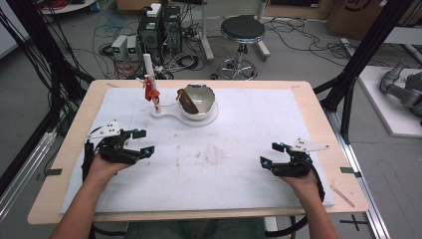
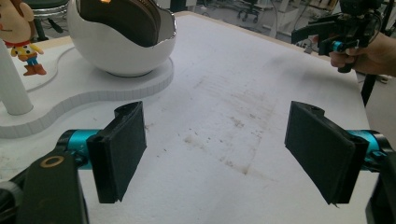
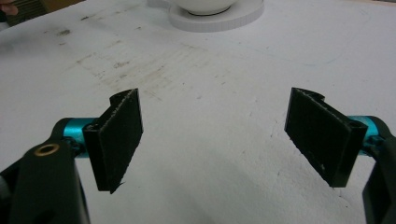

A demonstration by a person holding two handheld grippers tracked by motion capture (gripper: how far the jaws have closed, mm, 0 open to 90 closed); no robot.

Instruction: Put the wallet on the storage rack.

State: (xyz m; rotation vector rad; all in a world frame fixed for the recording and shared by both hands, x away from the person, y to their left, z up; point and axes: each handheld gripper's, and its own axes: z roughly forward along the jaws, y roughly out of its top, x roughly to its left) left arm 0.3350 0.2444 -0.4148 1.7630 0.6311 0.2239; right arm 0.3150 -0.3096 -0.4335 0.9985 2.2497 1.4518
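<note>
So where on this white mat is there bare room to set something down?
The widest free patch is the stained middle of the white foam mat, between the left hand-held gripper and right hand-held gripper. The right far corner is bare too. It is crowded at the far centre-left: white egg-shaped bowl and small red cowboy figure on a white base.

From my station I can make out no writing, brand, number or label anywhere. The cardboard box (image 1: 356, 15) at the far right of the floor in the high view carries a dark printed mark, but it is cut off at the frame edge and too small for me to read. The grey units (image 1: 125, 47) on the floor beyond the bench (image 1: 64, 149) have pale front panels, and any lettering on them is too blurred to tell.
</note>
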